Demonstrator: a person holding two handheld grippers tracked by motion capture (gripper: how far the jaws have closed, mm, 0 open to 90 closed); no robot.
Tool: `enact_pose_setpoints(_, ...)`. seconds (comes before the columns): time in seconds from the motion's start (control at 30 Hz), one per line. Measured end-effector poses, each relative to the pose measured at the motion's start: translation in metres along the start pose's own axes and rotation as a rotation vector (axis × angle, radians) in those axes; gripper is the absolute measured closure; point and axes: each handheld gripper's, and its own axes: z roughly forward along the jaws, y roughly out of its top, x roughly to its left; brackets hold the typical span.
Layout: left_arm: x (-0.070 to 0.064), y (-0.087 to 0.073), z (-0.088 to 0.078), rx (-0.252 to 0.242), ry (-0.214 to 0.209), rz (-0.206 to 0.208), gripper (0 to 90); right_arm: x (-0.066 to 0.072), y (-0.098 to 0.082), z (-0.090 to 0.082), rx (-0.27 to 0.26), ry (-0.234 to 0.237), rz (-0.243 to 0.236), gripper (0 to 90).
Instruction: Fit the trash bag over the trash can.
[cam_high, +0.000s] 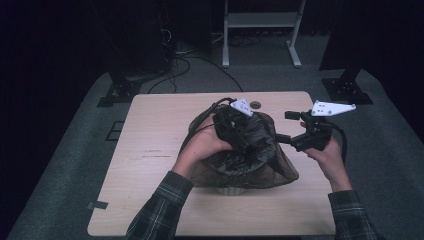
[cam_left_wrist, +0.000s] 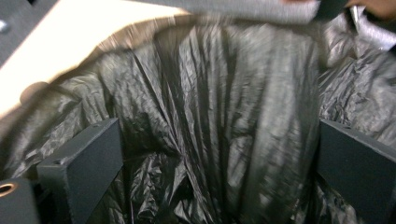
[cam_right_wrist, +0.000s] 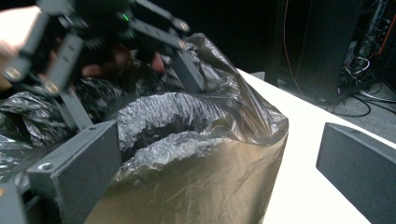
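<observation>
I had the left gripper (cam_high: 239, 131) down inside the black bag (cam_high: 250, 155) at mid-table, jaws wide, gripping nothing; the right gripper (cam_high: 290, 131) hung open beside its rim; I judged pressing the liner outward evenly best.

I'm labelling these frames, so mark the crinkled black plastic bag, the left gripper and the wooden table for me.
Crinkled black plastic bag (cam_high: 250, 150): high view, on its folded liner.
Left gripper (cam_left_wrist: 219, 154): left gripper view, midway between its open jaws, inside the bag.
Light wooden table (cam_high: 150, 135): high view, on bare top left of the bag.
</observation>
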Motion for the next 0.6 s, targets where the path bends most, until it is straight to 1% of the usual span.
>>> enact_pose_setpoints(0.2,0.002,0.001,0.024,0.107,-0.019,-0.008,1.4,-0.001,0.000,-0.001,0.005,0.002,-0.001,0.0)
enact_pose_setpoints(0.4,0.003,0.004,0.041,0.178,-0.015,-0.012,1.5,0.000,-0.001,-0.001,0.006,0.005,-0.003,0.0)
enact_pose_setpoints(0.47,0.003,0.004,0.046,0.208,-0.025,-0.015,1.5,0.000,-0.002,-0.001,0.009,0.005,0.000,0.0)
enact_pose_setpoints(0.53,0.002,0.004,0.047,0.224,-0.023,-0.009,1.5,0.000,-0.002,-0.001,0.008,0.006,0.002,0.0)
enact_pose_setpoints(0.6,0.001,0.005,0.040,0.203,-0.005,-0.012,1.4,0.000,-0.002,-0.001,0.010,0.005,0.003,0.0)
